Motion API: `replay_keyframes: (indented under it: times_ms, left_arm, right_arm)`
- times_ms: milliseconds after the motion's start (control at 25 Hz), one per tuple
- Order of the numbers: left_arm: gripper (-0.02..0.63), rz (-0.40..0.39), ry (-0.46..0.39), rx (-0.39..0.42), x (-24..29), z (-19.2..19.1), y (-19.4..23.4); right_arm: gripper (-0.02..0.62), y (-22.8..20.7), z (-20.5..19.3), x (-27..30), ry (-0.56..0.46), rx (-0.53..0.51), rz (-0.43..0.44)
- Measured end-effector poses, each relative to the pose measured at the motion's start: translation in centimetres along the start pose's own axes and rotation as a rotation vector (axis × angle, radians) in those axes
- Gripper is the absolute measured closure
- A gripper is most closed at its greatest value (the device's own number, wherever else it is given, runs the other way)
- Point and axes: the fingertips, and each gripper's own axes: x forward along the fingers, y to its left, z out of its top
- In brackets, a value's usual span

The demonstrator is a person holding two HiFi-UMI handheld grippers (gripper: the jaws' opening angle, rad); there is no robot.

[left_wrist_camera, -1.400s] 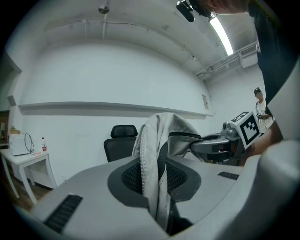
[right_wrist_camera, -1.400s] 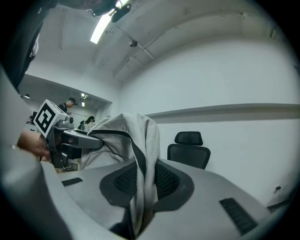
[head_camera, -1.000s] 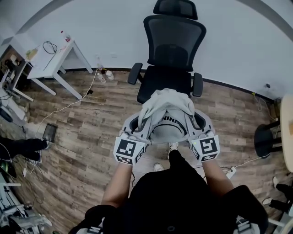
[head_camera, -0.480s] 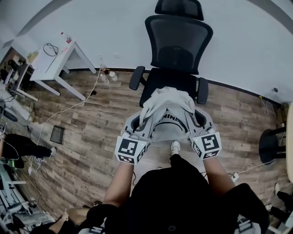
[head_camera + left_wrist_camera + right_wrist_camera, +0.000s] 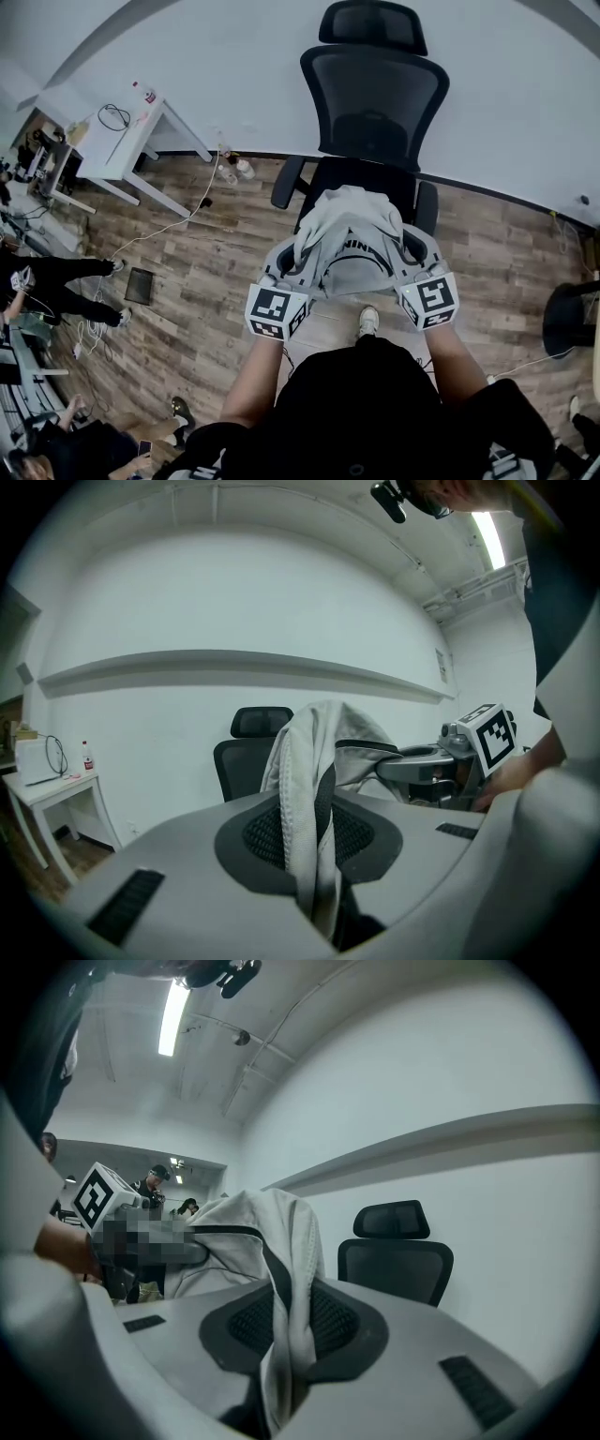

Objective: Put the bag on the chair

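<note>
Pinching folds of a grey bag [image 5: 349, 225] between pressed-together jaws, the left hand-held gripper [image 5: 314, 860] and right hand-held gripper [image 5: 279, 1344] hold it up near a black chair [image 5: 375, 94].

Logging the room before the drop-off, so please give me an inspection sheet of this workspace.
Surface: chair seat black, nothing seen on it; wood floor.
Job's things: grey bag held up in front of the chair, not yet on it.
Clutter: bottles by the wall; dark flat thing on the floor.
Tongs: left tongs and right tongs each shut on bag fabric.
Cables: white cable trailing across the floor near the white table.
Surroundings: white wall; people at left; dark stool at right.
</note>
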Motion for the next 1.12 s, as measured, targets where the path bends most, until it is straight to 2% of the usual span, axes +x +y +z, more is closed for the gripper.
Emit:
replay_keyframes:
  times_ms: [400, 600, 840, 1120]
  left_arm:
    - [0.534, 0.032, 0.011, -0.018, 5.4, 1.1, 0.8]
    - [0.534, 0.023, 0.011, -0.026, 7.1, 1.0, 1.4]
    - [0.534, -0.016, 0.031, -0.045, 12.7, 2.3, 5.3]
    - [0.534, -0.126, 0.020, -0.014, 14.6, 1.8, 7.0]
  right_arm:
    - [0.520, -4.6, 0.0, 3.3, 0.002, 0.005, 0.042]
    - [0.520, -5.7, -0.3, 4.3, 0.012, -0.003, 0.042]
    - [0.520, -9.3, 0.4, 9.9, 0.050, 0.018, 0.025]
    - [0.520, -9.8, -0.2, 11.3, 0.068, -0.024, -0.020]
